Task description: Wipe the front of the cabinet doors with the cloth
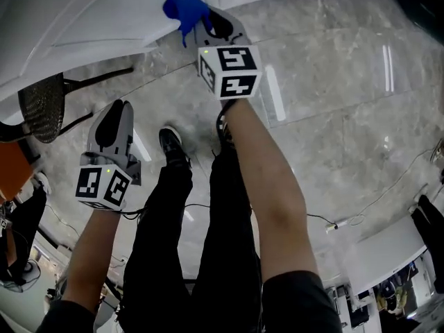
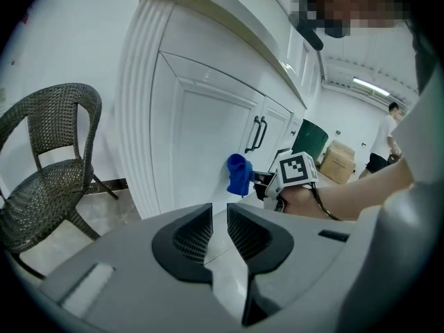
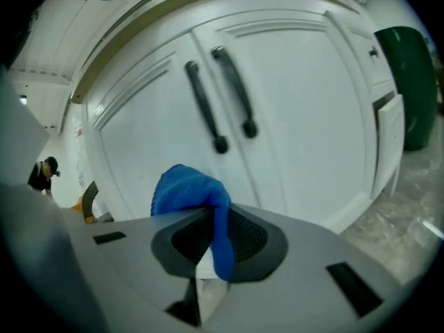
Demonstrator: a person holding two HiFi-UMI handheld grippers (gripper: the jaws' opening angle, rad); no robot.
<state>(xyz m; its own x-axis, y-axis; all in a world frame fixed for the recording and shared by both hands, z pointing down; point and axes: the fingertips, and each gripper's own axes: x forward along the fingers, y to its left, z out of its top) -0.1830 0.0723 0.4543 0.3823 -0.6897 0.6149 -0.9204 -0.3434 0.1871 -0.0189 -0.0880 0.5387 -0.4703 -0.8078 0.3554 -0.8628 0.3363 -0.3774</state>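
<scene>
A blue cloth (image 3: 184,186) is bunched between the jaws of my right gripper (image 3: 211,220), which is shut on it. This gripper faces the white double cabinet doors (image 3: 298,116) below their two dark bar handles (image 3: 203,109). In the head view the cloth (image 1: 186,12) sits at the lower edge of the cabinet (image 1: 90,19), ahead of the right gripper (image 1: 208,25); I cannot tell whether it touches the door. My left gripper (image 1: 114,127) hangs lower left, away from the cabinet. Its jaws (image 2: 219,210) stand close together with nothing between them, pointing toward the cloth (image 2: 238,174).
A dark wicker chair (image 2: 48,165) stands left of the cabinet (image 1: 43,106). A green bin (image 3: 409,82) sits right of the doors. The person's legs and shoes (image 1: 173,148) stand on marble floor with a cable (image 1: 361,217). Another person (image 2: 383,144) and a cardboard box (image 2: 338,161) are far off.
</scene>
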